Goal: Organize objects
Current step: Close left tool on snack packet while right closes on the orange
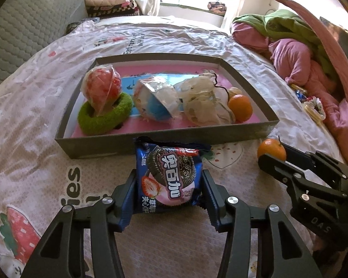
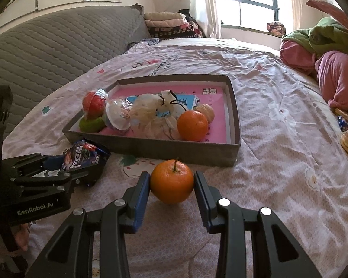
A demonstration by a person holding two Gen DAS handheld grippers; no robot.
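- Now you are holding the left gripper [image 1: 169, 185] around the blue cookie packet [image 1: 170, 178]; both pads are touching its sides, so the jaws are clamped on it, with the crinkled foil edges sticking out behind the fingers.
- The packet is standing with its long axis pointing away from you, toward the near wall of the grey tray [image 1: 243, 133], which is lying just ahead of it on the bed sheet [image 1: 34, 127].
- You are keeping the right gripper [image 2: 171, 184] clamped on the stemmed orange [image 2: 171, 180], stem up, also just in front of the same near wall.
- Both grippers are pointing steeply down and forward, side by side, the left one nearer to the tray's left half and the right one nearer to its right half.
- Inside the tray, the second orange [image 2: 192, 125] and the wrapped things are already filling the middle, so I judge the coming move is needing a lift over the wall toward a free pink patch.
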